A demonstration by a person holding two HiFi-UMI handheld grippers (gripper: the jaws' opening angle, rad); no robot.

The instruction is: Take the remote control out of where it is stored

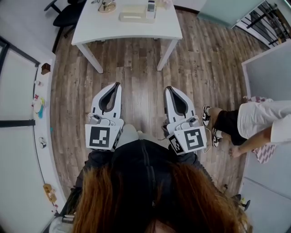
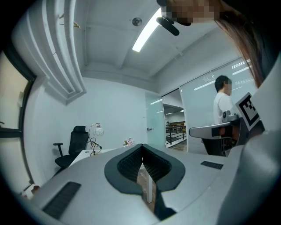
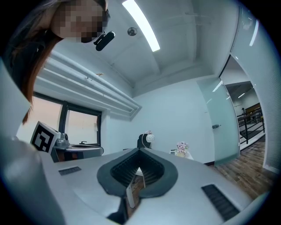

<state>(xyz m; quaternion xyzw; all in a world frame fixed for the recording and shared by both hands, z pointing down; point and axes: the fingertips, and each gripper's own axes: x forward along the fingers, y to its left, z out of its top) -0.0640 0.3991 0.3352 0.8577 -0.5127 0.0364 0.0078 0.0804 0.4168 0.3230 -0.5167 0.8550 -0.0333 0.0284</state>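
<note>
A white table [image 1: 95, 28] stands ahead across the wooden floor. On it lies a flat beige box [image 1: 133, 14], and a slim white and grey object [image 1: 151, 9] that may be the remote control rests at the box's right end. My left gripper [image 1: 117, 84] and right gripper [image 1: 168, 88] are held side by side, level, pointing at the table and well short of it. Both are shut with nothing between the jaws. In the left gripper view the dark pads [image 2: 131, 163] meet at the tip, as do the pads [image 3: 151, 169] in the right gripper view.
A black office chair [image 1: 68, 16] stands left of the table, and a small lamp [image 1: 107, 5] sits on it. Another person [image 1: 259, 119] is at the right with shoes [image 1: 207, 116] close to my right gripper. A white sill [image 1: 41, 109] with small items runs along the left.
</note>
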